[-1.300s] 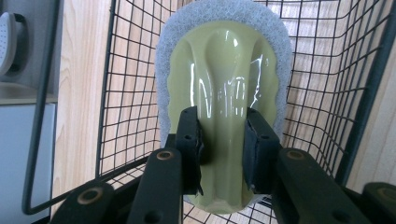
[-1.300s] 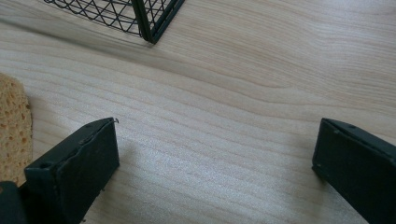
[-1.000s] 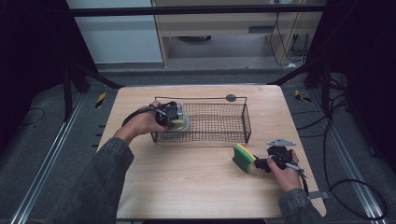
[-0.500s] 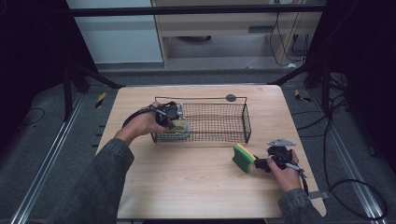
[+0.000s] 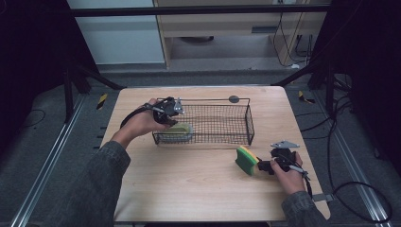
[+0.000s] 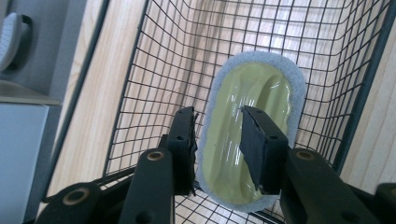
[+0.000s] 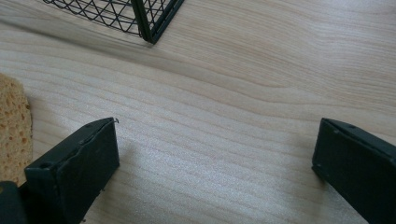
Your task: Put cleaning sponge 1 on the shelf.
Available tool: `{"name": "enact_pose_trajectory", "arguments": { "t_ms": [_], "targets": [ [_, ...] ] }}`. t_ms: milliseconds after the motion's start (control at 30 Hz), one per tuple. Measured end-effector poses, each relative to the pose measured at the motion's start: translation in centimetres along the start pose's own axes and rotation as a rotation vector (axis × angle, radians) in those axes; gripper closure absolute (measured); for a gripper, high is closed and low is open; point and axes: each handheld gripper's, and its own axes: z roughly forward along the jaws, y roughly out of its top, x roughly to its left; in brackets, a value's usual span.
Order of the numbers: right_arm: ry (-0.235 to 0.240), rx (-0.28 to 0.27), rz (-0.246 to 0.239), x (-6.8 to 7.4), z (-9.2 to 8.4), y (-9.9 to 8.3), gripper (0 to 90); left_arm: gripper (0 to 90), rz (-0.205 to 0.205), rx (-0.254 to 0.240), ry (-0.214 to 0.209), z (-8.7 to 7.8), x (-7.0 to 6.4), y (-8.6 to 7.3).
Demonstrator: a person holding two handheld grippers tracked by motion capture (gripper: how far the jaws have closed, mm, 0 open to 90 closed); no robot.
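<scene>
Now the left tongs (image 6: 217,135), just easing apart, straddle the sponge (image 6: 254,126) inside the basket (image 6: 154,70).

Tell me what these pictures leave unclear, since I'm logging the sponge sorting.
- Pale yellow sponge in the wire basket: in the left gripper view the black jaws cover its sides, so contact is uncertain; its underside is hidden.
- Green and yellow sponge: the right gripper view's left edge cuts it off.
- Dark round thing behind the basket: too small in the high view to identify.
- Left gripper: partly behind the hand in the high view.
</scene>
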Motion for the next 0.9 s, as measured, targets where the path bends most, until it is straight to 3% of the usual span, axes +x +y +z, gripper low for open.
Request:
{"name": "enact_pose_trajectory", "arguments": {
  "t_ms": [433,500,600,700,900],
  "targets": [
    [0.000,-0.002,-0.003,0.0,0.0,0.0,0.7,56.4,-0.064,-0.063,0.075,-1.3,-0.4,0.0],
    [0.001,-0.002,-0.001,0.0,0.0,0.0,0.6,48.2,-0.087,-0.076,0.110,-1.6,-0.6,0.0],
    [0.002,0.000,0.001,0.0,0.0,0.0,0.6,13.4,-0.121,-0.101,0.165,-1.9,-0.9,0.2],
    [0.003,-0.002,0.002,0.0,0.0,0.0,0.6,8.9,-0.138,-0.127,0.182,-2.3,-1.4,0.1],
    [0.009,-0.004,-0.005,-0.2,0.0,0.0,0.6,6.1,-0.255,-0.241,0.182,-3.8,-3.2,-0.6]
  ]
}}
